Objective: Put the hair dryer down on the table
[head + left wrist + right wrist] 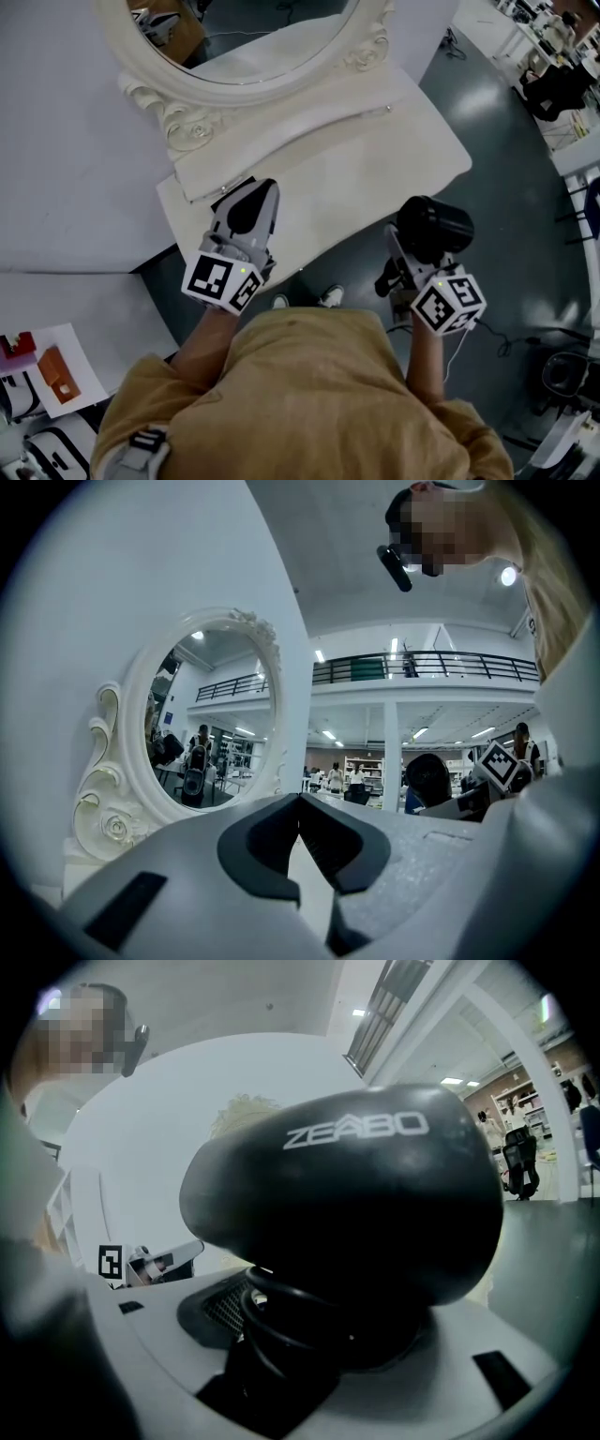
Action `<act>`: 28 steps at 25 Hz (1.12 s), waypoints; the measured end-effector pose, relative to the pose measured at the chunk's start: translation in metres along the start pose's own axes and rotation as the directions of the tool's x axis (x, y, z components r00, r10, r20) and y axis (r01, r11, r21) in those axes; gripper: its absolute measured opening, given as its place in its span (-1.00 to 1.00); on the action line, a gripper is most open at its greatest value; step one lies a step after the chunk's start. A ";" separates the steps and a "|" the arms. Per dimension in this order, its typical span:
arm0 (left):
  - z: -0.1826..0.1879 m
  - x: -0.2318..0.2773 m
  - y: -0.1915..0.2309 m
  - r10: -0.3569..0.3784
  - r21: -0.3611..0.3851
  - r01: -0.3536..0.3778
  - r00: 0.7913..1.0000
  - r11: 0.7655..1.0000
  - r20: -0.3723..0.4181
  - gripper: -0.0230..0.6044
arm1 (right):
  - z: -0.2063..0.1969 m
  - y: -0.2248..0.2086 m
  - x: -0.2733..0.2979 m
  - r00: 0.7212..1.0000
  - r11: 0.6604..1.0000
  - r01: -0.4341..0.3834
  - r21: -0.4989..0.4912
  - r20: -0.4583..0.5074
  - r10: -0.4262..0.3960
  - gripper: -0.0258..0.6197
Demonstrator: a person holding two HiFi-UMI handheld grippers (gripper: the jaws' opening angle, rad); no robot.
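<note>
The black hair dryer hangs over the floor, just off the front right edge of the white dressing table. My right gripper is shut on its handle; in the right gripper view the dryer's body fills the frame and a coiled black cord sits at the jaws. My left gripper is shut with nothing in it and hovers over the table's front left part. Its tips meet, pointing level past the oval mirror.
An ornate white mirror frame stands at the back of the table. Grey floor lies to the right, with white desks beyond. A white surface with papers and an orange item lies at the lower left.
</note>
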State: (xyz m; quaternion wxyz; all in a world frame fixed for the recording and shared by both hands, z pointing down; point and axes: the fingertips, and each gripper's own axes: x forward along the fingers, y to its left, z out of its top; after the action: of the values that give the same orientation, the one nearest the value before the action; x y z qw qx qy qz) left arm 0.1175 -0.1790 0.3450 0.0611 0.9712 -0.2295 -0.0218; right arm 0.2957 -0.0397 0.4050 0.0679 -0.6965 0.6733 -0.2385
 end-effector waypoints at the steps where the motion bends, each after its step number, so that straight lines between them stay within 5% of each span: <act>1: 0.001 0.002 -0.001 0.001 0.003 -0.001 1.000 1.000 0.001 -0.92 | -0.001 -0.004 0.005 1.000 1.000 -0.002 0.007 -0.007 0.002 -0.09; 12: -0.004 -0.010 0.008 0.074 0.016 -0.073 0.997 0.997 -0.020 -0.92 | -0.040 -0.034 0.072 0.989 1.000 -0.009 -0.011 -0.147 0.008 -0.09; 28: -0.003 -0.060 0.033 0.201 0.035 -0.200 0.979 0.979 -0.038 -0.92 | -0.127 -0.066 0.166 0.926 0.998 0.032 -0.063 -0.375 -0.054 -0.08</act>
State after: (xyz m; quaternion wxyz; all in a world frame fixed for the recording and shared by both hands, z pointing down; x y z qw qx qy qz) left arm 0.0490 -0.1809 0.3532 0.0527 0.9441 -0.3253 0.0084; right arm 0.2977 -0.1660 0.5840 -0.0869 -0.6541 0.6648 -0.3502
